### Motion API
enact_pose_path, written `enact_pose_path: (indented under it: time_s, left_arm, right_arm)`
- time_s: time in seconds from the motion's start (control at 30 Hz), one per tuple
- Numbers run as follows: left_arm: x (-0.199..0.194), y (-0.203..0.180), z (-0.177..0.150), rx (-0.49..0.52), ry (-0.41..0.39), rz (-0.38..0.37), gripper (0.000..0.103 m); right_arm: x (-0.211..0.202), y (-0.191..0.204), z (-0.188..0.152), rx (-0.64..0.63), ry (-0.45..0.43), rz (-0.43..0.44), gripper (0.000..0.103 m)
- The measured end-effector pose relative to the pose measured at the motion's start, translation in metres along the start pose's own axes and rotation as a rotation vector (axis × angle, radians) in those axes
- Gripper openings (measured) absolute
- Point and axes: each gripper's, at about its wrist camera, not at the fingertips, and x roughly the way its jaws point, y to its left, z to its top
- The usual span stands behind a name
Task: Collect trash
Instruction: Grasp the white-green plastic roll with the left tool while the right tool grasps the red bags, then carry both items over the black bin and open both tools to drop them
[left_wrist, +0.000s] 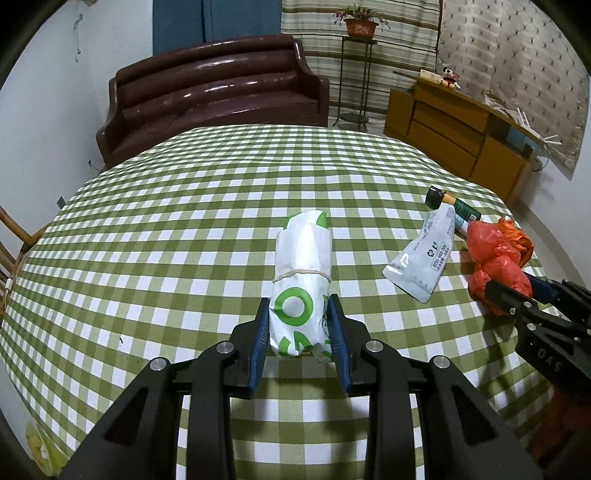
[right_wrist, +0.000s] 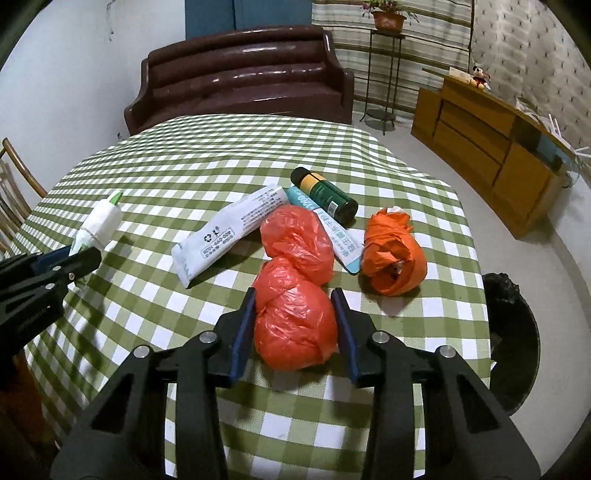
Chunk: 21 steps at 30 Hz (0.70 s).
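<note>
My left gripper is shut on a white-and-green rolled paper bundle bound with a rubber band, lying on the green checked tablecloth. My right gripper has its fingers against both sides of a red plastic bag bundle, which rests on the cloth. The same bag shows at the right edge of the left wrist view. The paper bundle also shows in the right wrist view, held by the left gripper.
A white tube, a teal-and-white packet, a dark green bottle and an orange bag bundle lie on the cloth. A black bin stands beside the table's right edge. A brown sofa stands behind.
</note>
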Motion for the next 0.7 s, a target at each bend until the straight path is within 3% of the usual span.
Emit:
enact_pose_path:
  time_s: [0.4, 0.7]
  left_arm:
    - [-0.015, -0.038, 0.004, 0.042, -0.039, -0.062, 0.031]
    - [-0.021, -0.103, 0.014, 0.125, -0.072, -0.154, 0.031]
  right_arm:
    - [-0.047, -0.022, -0.014, 0.037, -0.106, -0.049, 0.037]
    - [-0.075, -0.094, -0.025, 0.141, -0.148, -0.19, 0.037]
